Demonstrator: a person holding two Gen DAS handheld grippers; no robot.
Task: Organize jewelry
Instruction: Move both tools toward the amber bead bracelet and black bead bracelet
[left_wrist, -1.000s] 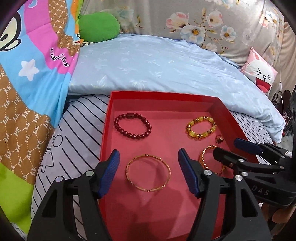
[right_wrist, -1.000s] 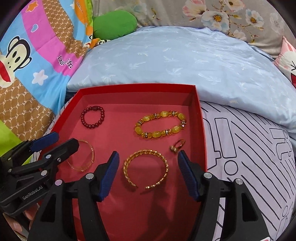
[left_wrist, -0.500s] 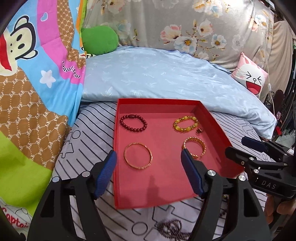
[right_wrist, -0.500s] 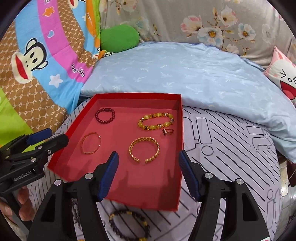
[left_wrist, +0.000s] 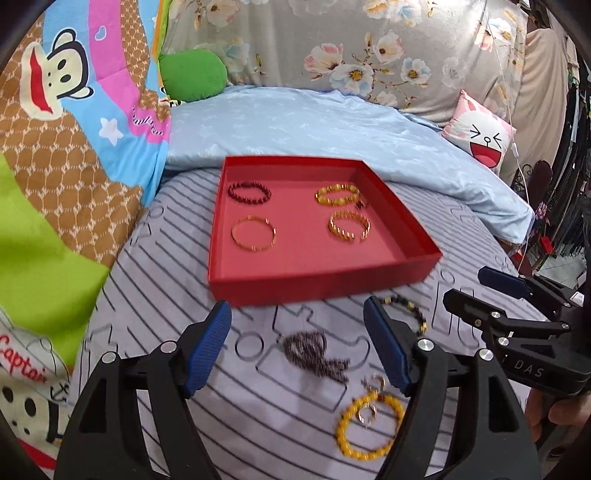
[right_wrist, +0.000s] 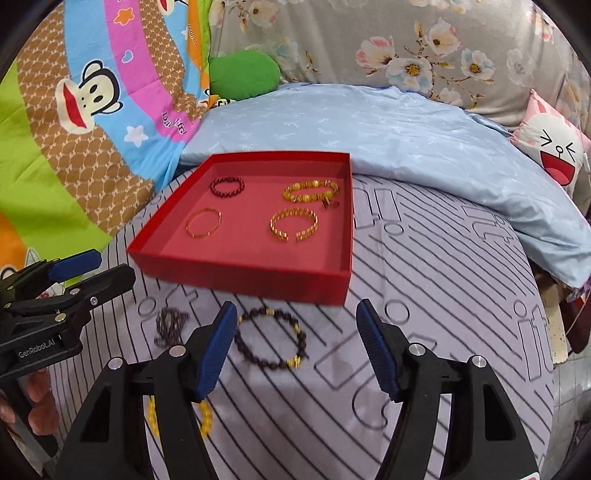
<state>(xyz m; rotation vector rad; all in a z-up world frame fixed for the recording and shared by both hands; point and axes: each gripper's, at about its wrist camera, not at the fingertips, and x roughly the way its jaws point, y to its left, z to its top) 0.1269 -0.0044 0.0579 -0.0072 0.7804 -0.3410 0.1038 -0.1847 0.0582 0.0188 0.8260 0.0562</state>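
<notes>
Both the left gripper (left_wrist: 297, 349) and right gripper (right_wrist: 295, 345) gape wide, empty; the loose dark chain (left_wrist: 317, 354) at 12 o'clock may slip through closing pads.

Both grippers hover side by side, pointing forward. The left gripper (left_wrist: 297, 345) has its blue-padded fingers (left_wrist: 210, 347) spread wide, holding nothing. The right gripper (right_wrist: 297, 345) is likewise spread wide and holds nothing. A bare hand (right_wrist: 35, 402) grips the left handle from below; fingertips of the other hand (left_wrist: 554, 406) wrap the right one.
</notes>
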